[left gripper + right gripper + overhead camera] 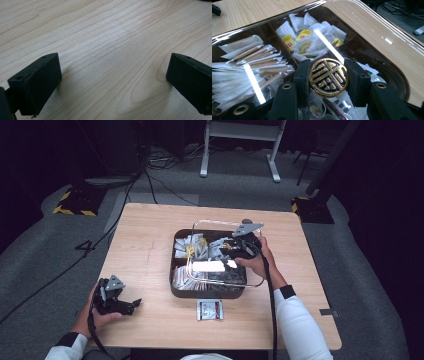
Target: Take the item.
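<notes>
A: Lid (220, 266) knob (328, 77) is pinched in the right tongs (329, 79), clear lid over the packet tray (207, 292) mid-counter (145, 245).
B: Left tongs (113, 82)? Gaping wide over bare light wood, grey carpet (45, 245) all around.

Pale wood bench (150, 250) on grey carpet floor (45, 250); dark room, black cables (155, 167) trailing, white metal frame (240, 145) behind.

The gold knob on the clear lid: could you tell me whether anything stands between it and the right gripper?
Nothing visible does: the right gripper has its jaws clamped on the gold knob from both sides, above the clear lid.
</notes>
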`<state>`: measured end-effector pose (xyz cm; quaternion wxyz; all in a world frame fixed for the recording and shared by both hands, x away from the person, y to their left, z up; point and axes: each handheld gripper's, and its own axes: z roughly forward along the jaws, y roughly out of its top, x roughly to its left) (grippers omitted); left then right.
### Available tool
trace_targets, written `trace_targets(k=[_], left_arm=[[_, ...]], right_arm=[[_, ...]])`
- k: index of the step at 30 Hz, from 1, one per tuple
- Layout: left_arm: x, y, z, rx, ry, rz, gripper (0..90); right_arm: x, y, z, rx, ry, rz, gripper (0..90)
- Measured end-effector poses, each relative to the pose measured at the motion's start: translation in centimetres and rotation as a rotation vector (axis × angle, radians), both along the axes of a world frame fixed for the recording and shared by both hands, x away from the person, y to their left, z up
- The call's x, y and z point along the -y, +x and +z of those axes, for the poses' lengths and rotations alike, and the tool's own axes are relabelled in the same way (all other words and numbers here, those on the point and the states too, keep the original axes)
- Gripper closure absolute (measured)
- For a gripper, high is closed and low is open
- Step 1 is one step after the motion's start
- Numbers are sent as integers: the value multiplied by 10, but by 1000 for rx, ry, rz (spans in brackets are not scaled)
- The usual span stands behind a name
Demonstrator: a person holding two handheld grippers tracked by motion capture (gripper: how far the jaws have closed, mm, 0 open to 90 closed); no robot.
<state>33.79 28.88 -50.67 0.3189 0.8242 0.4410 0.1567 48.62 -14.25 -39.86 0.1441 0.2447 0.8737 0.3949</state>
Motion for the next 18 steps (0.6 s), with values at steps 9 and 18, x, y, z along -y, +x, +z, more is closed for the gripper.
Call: trace_targets(k=[9,18], left_arm=[[0,0,0,0,0,0,2],[0,0,0,0,0,0,3]], right_arm=[[-18,4,-7,-14,-11,21,590],[-34,9,-18,-37,-16,35,590]])
